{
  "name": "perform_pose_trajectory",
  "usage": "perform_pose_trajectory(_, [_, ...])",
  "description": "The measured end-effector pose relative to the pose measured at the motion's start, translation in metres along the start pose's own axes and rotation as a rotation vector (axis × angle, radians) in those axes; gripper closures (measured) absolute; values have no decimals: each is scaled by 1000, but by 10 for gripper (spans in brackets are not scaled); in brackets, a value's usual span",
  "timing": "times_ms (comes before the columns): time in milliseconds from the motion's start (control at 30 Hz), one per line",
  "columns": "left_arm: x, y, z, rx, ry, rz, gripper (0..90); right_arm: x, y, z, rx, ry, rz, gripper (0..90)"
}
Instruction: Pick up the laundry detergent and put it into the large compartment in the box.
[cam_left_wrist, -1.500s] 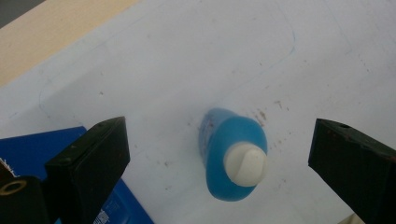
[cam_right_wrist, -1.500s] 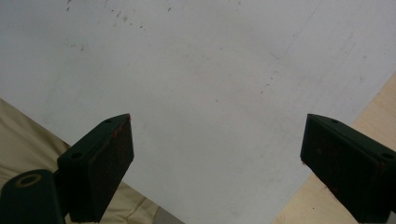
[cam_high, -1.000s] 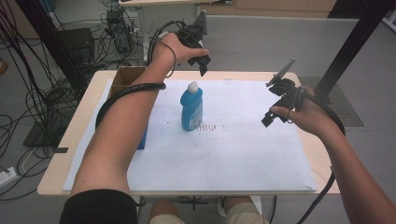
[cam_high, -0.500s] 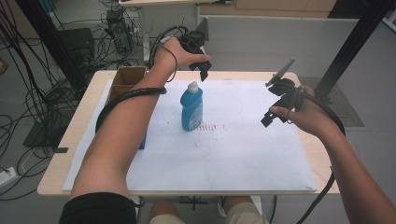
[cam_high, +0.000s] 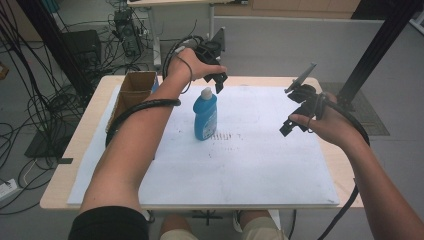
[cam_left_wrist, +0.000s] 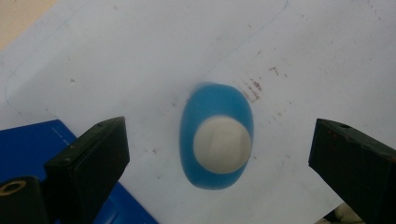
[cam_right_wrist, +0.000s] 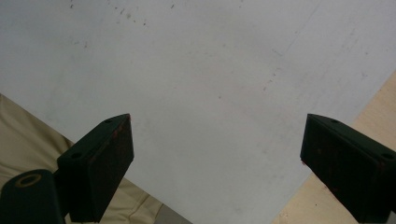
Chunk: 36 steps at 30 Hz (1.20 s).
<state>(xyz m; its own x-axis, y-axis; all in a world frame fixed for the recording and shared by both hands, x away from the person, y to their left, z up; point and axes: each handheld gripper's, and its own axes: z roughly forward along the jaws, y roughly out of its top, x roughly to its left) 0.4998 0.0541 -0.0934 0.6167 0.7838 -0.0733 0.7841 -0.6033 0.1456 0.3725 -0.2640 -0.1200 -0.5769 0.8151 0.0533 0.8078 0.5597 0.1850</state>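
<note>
White sheeting (cam_high: 260, 165) is spread over most of the wooden bench (cam_high: 85, 150), and tangled cables are seen on the grey floor at nine o'clock. At ten o'clock on the bench a cardboard box (cam_high: 134, 87) is set, its open top upward, with a flat blue item (cam_left_wrist: 32, 140) lying just beside it.

Slightly left of the bench's middle, the blue bottle (cam_high: 205, 117) with its white cap (cam_left_wrist: 222, 144) is stood upright on the sheet. The left tongs (cam_high: 219, 85) are held directly above the cap, pointed down, with the jaws spread wide on either side of it and nothing gripped. The step in hand is judged to be the approach for a top grasp on the bottle. For the next move, a straight descent is called for until the pads flank the cap or neck, followed by an even closing; the bottle is narrow-based, so a sideways nudge could tip it.

At three o'clock the right tongs (cam_high: 295, 117) are held in the air over the sheet, released and empty, well apart from the bottle.

Open room is plentiful: the sheet from five to seven o'clock is bare, and the near edge is well away from the bottle. The box at ten o'clock is the nearest obstacle to a leftward carry.
</note>
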Motion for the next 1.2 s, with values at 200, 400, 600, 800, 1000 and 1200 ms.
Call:
perform_pose_trajectory(200, [1, 0, 9, 12, 1, -5, 55, 1, 0, 1, 1, 3, 2, 96])
perform_pose_trajectory(400, [1, -1, 17, 12, 0, -6, 55, 0, 0, 2, -1, 6, 4, 96])
perform_pose_trajectory(600, [-1, 1, 27, 28, 6, 3, 55, -1, -1, 5, 0, 10, 6, 96])
perform_pose_trajectory(800, [-3, 2, 37, 40, 2, 7, 55, -1, 0, 8, 7, 14, 6, 96])
perform_pose_trajectory(1000, [-3, 2, 44, 43, -2, 5, 55, -3, -1, 9, 10, 18, 7, 97])
perform_pose_trajectory(1200, [-3, 2, 49, 49, -2, 7, 55, -4, -1, 9, 7, 19, 10, 96])
